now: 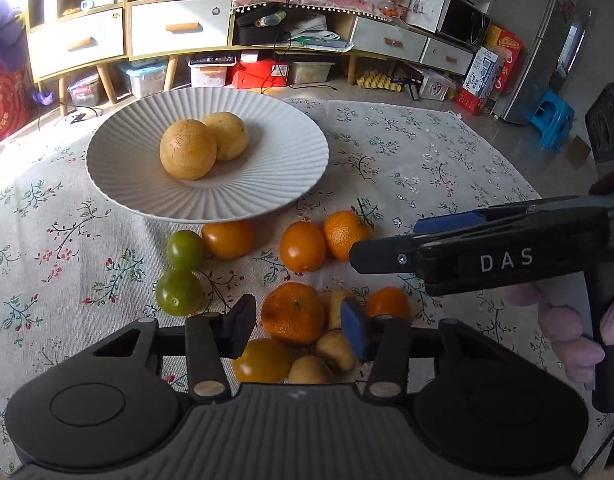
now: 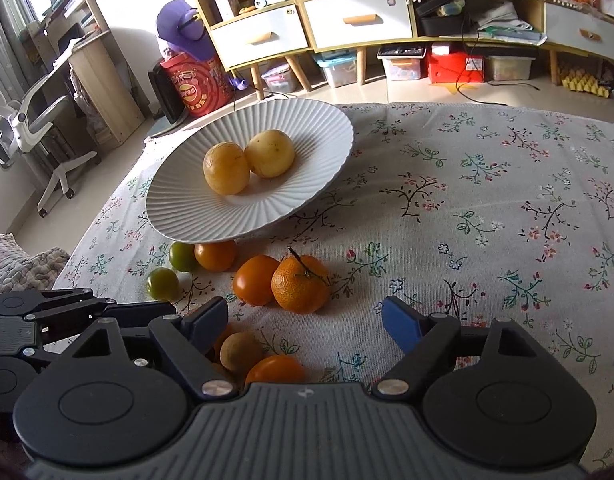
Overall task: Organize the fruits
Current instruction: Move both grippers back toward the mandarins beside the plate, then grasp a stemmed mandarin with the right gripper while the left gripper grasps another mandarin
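Observation:
A white ribbed plate holds two yellow round fruits. In front of it, on the floral cloth, lie two green tomatoes, orange tomatoes, mandarins and small tan fruits. My left gripper is open, its jaws on either side of a mandarin, just above it. My right gripper is open and empty, just short of the stemmed mandarin; it also shows in the left wrist view.
The floral tablecloth covers the table. Behind it stand a shelf unit with drawers, storage boxes on the floor, a blue stool and an office chair.

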A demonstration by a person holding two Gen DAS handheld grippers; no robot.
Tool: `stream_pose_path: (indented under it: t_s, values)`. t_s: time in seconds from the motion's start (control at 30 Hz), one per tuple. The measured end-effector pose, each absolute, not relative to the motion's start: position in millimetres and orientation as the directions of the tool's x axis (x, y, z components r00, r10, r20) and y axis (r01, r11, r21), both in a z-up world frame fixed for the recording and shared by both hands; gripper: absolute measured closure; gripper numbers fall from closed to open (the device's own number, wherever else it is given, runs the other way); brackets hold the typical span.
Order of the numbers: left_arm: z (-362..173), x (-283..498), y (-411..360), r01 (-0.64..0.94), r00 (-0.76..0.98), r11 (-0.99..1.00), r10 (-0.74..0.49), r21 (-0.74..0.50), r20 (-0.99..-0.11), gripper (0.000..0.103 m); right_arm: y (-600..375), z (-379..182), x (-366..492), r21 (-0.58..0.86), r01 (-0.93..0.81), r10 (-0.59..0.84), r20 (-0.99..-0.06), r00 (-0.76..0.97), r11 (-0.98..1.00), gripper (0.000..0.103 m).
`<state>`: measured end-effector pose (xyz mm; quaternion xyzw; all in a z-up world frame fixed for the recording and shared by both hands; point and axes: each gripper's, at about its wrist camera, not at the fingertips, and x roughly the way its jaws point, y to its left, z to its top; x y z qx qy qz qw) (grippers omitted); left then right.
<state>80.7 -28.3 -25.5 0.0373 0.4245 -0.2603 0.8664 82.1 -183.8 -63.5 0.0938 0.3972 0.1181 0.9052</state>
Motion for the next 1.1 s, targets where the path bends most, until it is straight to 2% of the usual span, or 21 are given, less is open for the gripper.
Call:
stream_pose_path:
  t_s: [0.33,0.7,1.03,1.1]
  values:
    - [-25.4,90.0,-31.9,0.445,0.486,0.882,-0.384,-0.155,-0.785,0.08,-180.3,-66.5,94.7,0.219,-0.14,0.256,-0.714,0.651,0.966,0.038]
    - [-24.7,90.7,-31.6,0.425,0.483,0.889,-0.384,-0.173,-0.787,0.08,-175.1,-72.0,105.0,0.225,-0.124,0.252,-0.729,0.636,0.966,0.048]
    - [-26.0,92.6,-28.9,0.415,0.473,0.89,-0.391,-0.192,-0.789,0.08,-167.6,-72.2,106.0,0.226,-0.146,0.267,-0.731,0.628,0.963,0.067]
    - [-26.1,91.3,-28.9,0.414,0.479,0.89,-0.39,-0.19,-0.786,0.081,-166.6,-72.2,105.8,0.22,-0.15,0.265,-0.732,0.628,0.964,0.068]
